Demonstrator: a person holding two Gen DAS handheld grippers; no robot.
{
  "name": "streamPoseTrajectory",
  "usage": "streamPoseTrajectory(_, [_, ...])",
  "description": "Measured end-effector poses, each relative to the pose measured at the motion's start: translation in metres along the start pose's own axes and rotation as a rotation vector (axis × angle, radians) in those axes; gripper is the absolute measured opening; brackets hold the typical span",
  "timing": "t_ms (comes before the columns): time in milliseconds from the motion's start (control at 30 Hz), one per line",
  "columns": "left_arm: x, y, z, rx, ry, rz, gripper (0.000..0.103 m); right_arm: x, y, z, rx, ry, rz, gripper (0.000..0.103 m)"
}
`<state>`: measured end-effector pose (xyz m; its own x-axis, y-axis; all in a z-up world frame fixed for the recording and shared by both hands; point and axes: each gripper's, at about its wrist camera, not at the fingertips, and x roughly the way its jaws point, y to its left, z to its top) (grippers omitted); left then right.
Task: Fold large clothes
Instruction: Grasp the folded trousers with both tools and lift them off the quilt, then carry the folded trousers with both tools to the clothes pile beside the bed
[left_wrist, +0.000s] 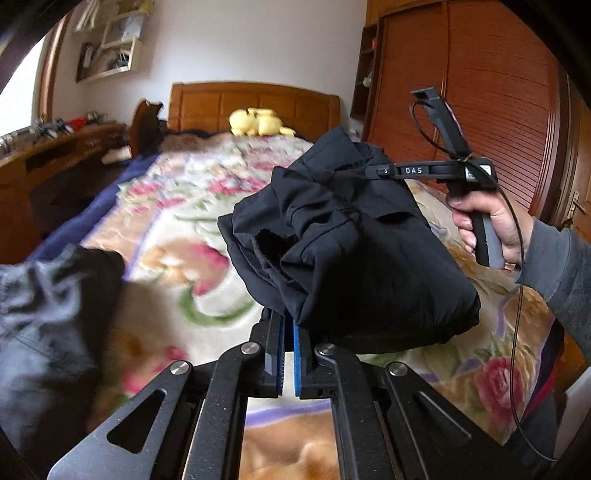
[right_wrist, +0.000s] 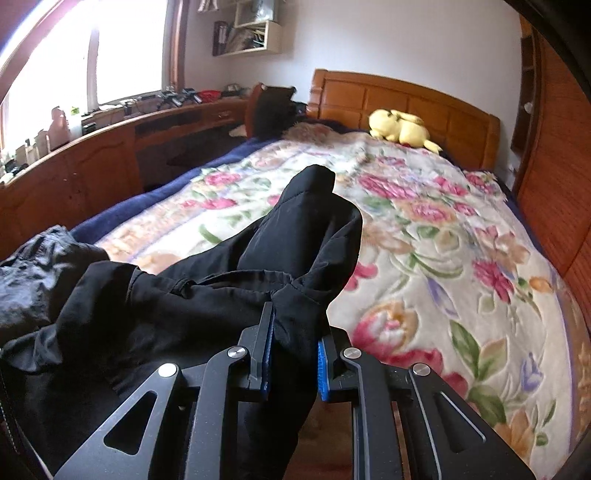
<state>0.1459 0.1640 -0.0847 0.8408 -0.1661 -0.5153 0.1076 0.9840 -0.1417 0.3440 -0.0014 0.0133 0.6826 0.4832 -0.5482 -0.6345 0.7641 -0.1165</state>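
A black garment (left_wrist: 351, 243) hangs bunched and partly folded in the air above the floral bed cover (left_wrist: 184, 206). My left gripper (left_wrist: 290, 325) is shut on its lower edge. My right gripper (left_wrist: 365, 171), held by a hand, pinches the garment's upper edge. In the right wrist view the right gripper (right_wrist: 295, 325) is shut on a thick fold of the same black garment (right_wrist: 221, 295), which trails down to the left over the bed (right_wrist: 443, 258).
A dark grey garment (left_wrist: 48, 314) lies crumpled at the near left of the bed; it also shows in the right wrist view (right_wrist: 40, 273). A yellow plush toy (left_wrist: 255, 122) sits by the wooden headboard (left_wrist: 255, 99). A wooden desk (right_wrist: 92, 158) stands left, a wardrobe (left_wrist: 480, 92) right.
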Motion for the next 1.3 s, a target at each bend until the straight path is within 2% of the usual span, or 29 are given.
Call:
streamPoseTrajectory(300, [-0.069,0.058,0.002,0.025,-0.043,0.156,0.004,-0.004,0.072,0.027,-0.067,-0.065,0.096,0.018])
streamPoseTrajectory(567, [-0.119,0.12,-0.01,-0.004,-0.077,0.286,0.003,0.006,0.138,0.051,-0.126,-0.076,0.158,0.018])
streamPoseTrajectory(733, [-0.158,0.161,-0.018,-0.032,-0.093,0.379,0.003,0.011,0.181,0.066,-0.168,-0.092,0.224,0.018])
streamPoseTrajectory(933, [-0.204,0.212,-0.029,-0.072,-0.101,0.512,0.003,0.027,0.213,0.07,-0.202,-0.081,0.317,0.018])
streamPoseTrajectory(1133, [-0.224,0.259,-0.048,-0.132,-0.07,0.615,0.003,0.051,0.231,0.073,-0.233,-0.059,0.391,0.019])
streamPoseTrajectory(1300, [-0.214,0.275,-0.073,-0.17,-0.003,0.636,0.003,0.08,0.239,0.062,-0.278,0.007,0.379,0.02])
